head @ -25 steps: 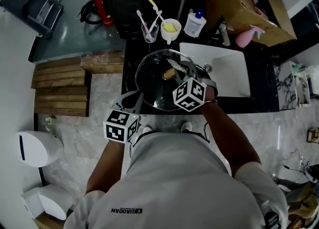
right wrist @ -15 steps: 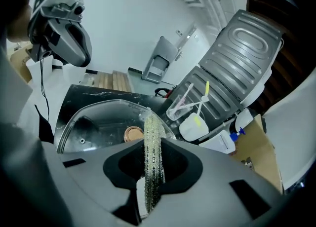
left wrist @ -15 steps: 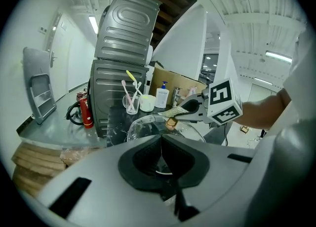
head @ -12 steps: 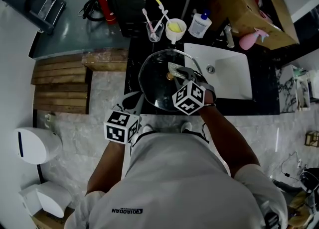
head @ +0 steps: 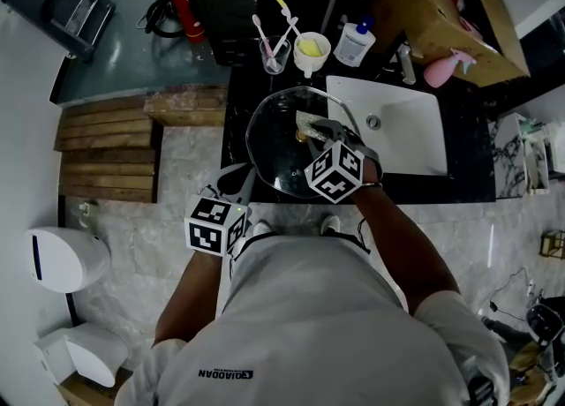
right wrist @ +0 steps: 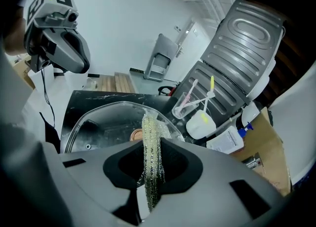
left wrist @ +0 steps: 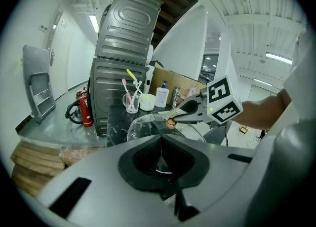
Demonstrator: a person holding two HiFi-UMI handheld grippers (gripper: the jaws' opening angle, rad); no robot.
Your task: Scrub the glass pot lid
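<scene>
Two claws, each pinching something. Right claw point(right wrist: 151, 154): jaws pressed on a yellowish mesh scrubber point(right wrist: 149, 125); its free end stands past the tips and lies on the lid point(right wrist: 113, 122), just beside the knob point(right wrist: 136, 134). Left claw point(left wrist: 162, 141): jaws drawn together on the lid's near rim, glass showing in the gap behind the tips; this grip seems to hold the lid at a tilt, far edge toward the counter point(head: 231, 100).

Lid position: over the black counter, left of the sink point(head: 415, 126), between the two claws. Beyond it: cup point(head: 272, 58) of toothbrushes, white mug point(head: 311, 53), bottle point(head: 357, 42), all near the far rim.

Step judged: scrubbing the glass around the knob.

Risks:
- a hard downward push from the scrubber could lever the lid out of the thin rim grip, smooth glass giving little hold; the lid would then drop on the stone and may chip or break;
- a wide stroke toward the far rim could knock over the cup or mug;
- the limp scrubber may fold or slide out of the jaws, leaving bare jaw on glass.
</scene>
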